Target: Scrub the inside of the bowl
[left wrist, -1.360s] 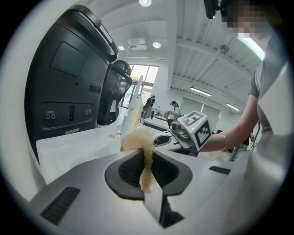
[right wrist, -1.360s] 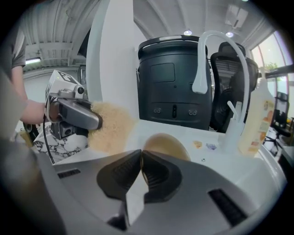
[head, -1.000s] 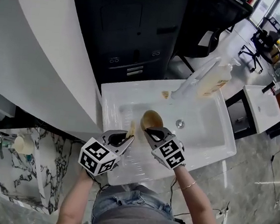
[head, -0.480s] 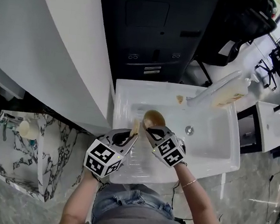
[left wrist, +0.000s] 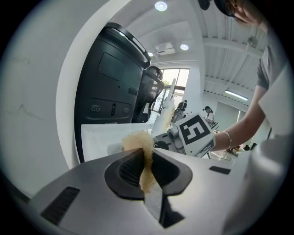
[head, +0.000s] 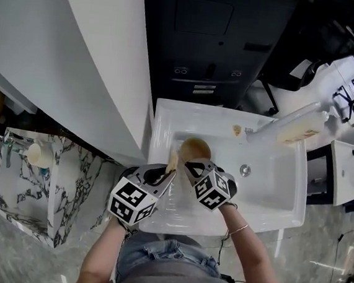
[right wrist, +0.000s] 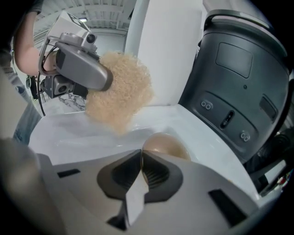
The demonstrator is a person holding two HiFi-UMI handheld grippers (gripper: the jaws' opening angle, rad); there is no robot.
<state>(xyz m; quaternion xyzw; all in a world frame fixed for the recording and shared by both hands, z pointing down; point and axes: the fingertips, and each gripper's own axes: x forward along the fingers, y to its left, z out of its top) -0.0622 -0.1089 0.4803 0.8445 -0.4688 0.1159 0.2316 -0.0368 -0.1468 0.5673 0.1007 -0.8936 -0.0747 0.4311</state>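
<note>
A tan bowl point(head: 195, 148) is held tilted over the left part of the white sink point(head: 271, 196). My right gripper point(head: 188, 165) is shut on its near rim; in the right gripper view the bowl point(right wrist: 166, 146) rises just beyond the closed jaws of that gripper point(right wrist: 141, 160). My left gripper point(head: 169, 172) is shut on a beige scrub sponge point(head: 172, 161), just left of the bowl. In the left gripper view the sponge point(left wrist: 138, 142) is pinched between the pads of that gripper point(left wrist: 146, 158). The right gripper view shows the sponge point(right wrist: 120, 94) fluffy and close above the bowl.
A faucet point(head: 271, 129) and a tan bottle point(head: 299, 134) stand at the sink's back right, with the drain point(head: 244, 170) below them. A black machine point(head: 217, 48) rises behind the sink. A white column is at left, beside a marble counter point(head: 27, 204) with a cup point(head: 39, 154).
The head view has swung, so the sink sits further right and lower. Both grippers keep their hold, with sponge and bowl still side by side.
</note>
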